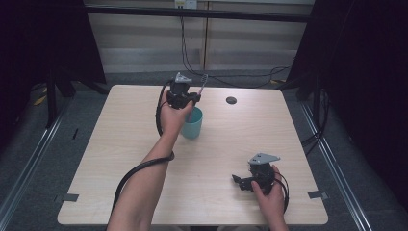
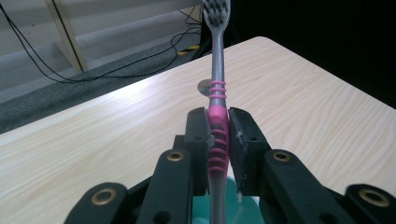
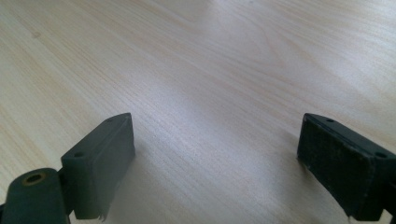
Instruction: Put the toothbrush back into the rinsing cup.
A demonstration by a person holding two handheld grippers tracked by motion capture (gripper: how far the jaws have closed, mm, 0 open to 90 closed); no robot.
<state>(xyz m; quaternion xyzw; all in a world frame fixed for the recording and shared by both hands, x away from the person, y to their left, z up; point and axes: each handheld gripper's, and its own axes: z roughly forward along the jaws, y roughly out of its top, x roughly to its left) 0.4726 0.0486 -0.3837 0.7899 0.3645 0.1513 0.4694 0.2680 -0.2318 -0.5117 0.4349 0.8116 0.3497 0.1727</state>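
Left tool (image 2: 218, 140) clamped on toothbrush (image 2: 218, 88) above teal cup (image 1: 192, 123); right tool (image 3: 215, 163) wide apart, empty, over table (image 1: 120, 144).

The desk (image 1: 144, 144) is seen from above and in front by the high view. From the left tool (image 2: 218, 135), the far desk edge is faced closely; from the right tool (image 3: 215, 163), bare wood is viewed near. The desk surface is shared by all three.

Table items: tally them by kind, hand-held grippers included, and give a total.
Toothbrush: 1
Cup: 1
Hand-held grippers: 2, left and right
Total: 4
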